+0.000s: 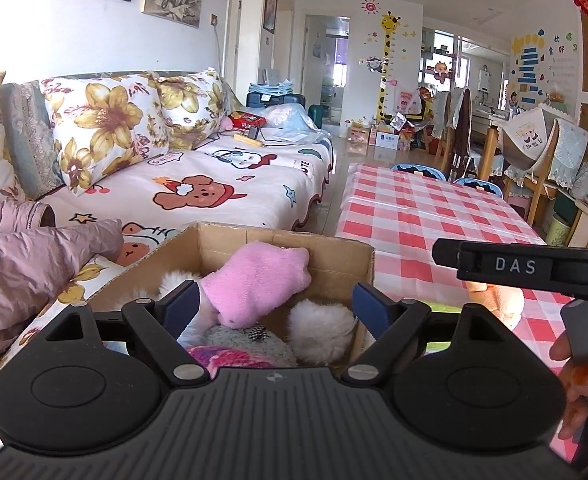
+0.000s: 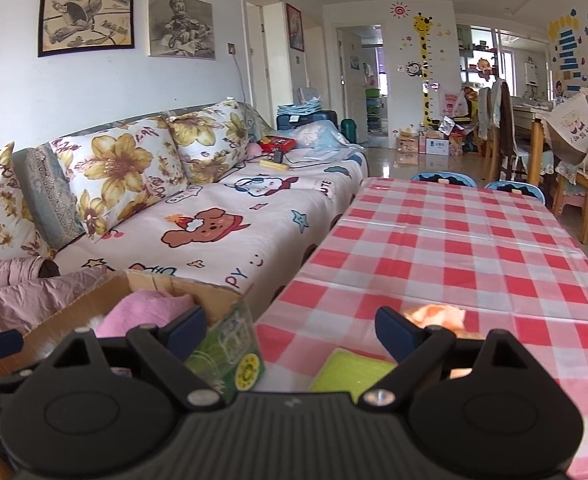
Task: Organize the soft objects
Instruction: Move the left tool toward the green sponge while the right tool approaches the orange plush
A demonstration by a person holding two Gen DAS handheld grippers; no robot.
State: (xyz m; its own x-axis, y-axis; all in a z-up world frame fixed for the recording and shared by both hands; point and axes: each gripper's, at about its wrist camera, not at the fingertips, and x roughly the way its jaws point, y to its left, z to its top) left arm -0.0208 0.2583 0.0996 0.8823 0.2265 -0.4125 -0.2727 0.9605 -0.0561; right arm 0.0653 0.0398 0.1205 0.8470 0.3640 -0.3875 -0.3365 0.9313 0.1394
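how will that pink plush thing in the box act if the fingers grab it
The pink plush looks floppy: it droops over the other soft items in the cardboard box. Its fuzzy fabric should grip, not slip. It looks light and unlikely to roll or break.

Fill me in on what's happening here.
A person is sorting soft toys into a cardboard box. The left hand-held gripper hangs open over the box, a pink plush lying inside against one finger. The right hand-held gripper, also open, is over the checked table near an orange plush.
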